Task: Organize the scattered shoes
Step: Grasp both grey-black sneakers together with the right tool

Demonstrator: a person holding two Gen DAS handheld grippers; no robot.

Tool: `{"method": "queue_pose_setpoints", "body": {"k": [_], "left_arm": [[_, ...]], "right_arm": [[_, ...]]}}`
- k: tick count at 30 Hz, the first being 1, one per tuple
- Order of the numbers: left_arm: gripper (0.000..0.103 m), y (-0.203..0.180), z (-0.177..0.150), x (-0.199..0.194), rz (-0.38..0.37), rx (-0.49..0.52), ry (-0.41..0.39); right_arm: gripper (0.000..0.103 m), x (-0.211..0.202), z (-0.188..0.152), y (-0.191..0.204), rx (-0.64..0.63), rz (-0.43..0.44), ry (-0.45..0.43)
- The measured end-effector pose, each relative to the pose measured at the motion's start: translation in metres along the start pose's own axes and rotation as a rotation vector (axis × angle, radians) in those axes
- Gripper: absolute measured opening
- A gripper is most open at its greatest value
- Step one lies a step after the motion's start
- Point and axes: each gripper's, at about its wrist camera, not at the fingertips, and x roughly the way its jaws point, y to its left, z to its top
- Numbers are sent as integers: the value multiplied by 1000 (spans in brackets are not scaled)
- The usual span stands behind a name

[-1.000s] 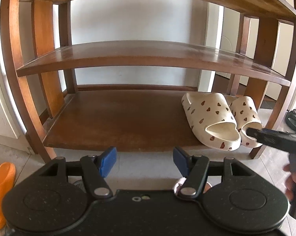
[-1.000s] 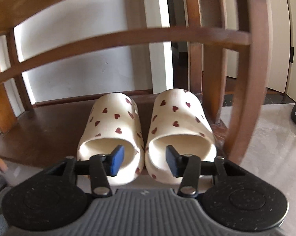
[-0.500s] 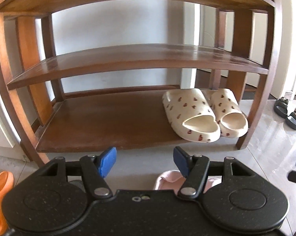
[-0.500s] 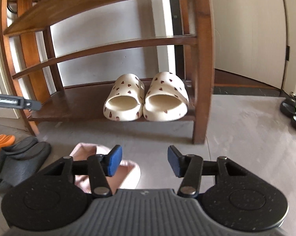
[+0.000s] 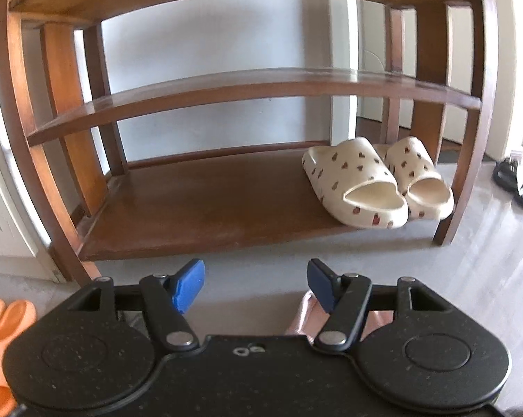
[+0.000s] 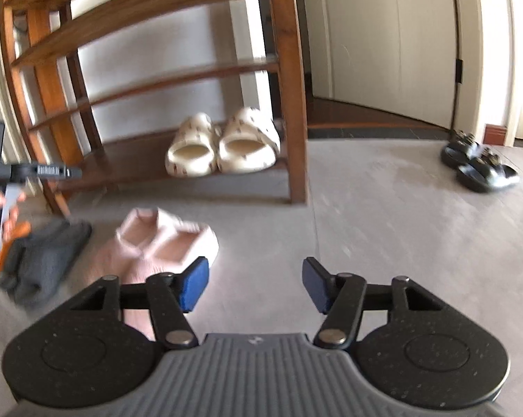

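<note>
Left claw (image 5: 256,286): I see its blue pads standing well apart with only bare floor between them; it grips nothing.
Right claw (image 6: 255,285): my reading is that its jaws are closing, with nothing between the pads, just grey floor.
Pink slippers (image 6: 164,239): on the floor just ahead and left of my right claw, one partly hidden behind its left finger; from my left claw they peek out under the right finger.
Grey slippers (image 6: 42,260): on the floor farther left of the right claw, beside the pink pair.
Orange slippers (image 5: 0,330): on the floor at the far left of my left claw.
Shoe rack (image 5: 198,205): straight ahead of the left claw; ahead and left of the right claw.
Heart-print slippers (image 5: 358,187): side by side, touching, on the rack's bottom shelf, at its right end, openings toward me.
Black sandals (image 6: 478,163): on the floor well ahead and right of the right claw, apart from the rack.
</note>
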Motion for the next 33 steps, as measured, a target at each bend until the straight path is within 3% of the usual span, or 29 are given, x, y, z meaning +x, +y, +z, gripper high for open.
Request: {"method": "queue_pose_setpoints", "body": {"k": [3,8,13,17,18,20,22,24,27,29,31,32,33], "left_arm": [[65,-8,-5,-3,-42,30,-12],[65,-30,-17,-7,-159,113,-31],[65,-53,-24,-10,-299,278,-2],[65,-53,-9,-17,-396,315,59],[66,-52,-7,-20,-407,316,68],[66,-47,2,-32,-436,293,84],[66,-43,6,-39,-448,237,106],[66,-38,9,-47,-467,133,143],[67,-36,0,-61,-494,12,145],[67,-45,-6,-69,-505,23,151],[67,-51,-9,-73,-518,22,172],[67,-52,-11,-75,-520,20,183],[67,-53,-12,-76,-521,17,187]], "right_arm": [[53,-16,-25,-5,-10,-24,75],[53,-20,-57,-7,87,15,248],[55,12,-59,3,138,-46,372],[55,41,-55,6,166,-85,440],[54,45,-55,7,157,-103,449],[31,50,-53,11,141,-145,468],[25,49,-53,10,150,-166,478],[25,46,-54,3,219,-174,492],[35,40,-53,-6,337,-191,503],[60,41,-50,-4,313,-231,506],[59,51,-51,-4,280,-238,547],[56,59,-52,-7,281,-219,580],[46,66,-54,-8,287,-200,610]]}}
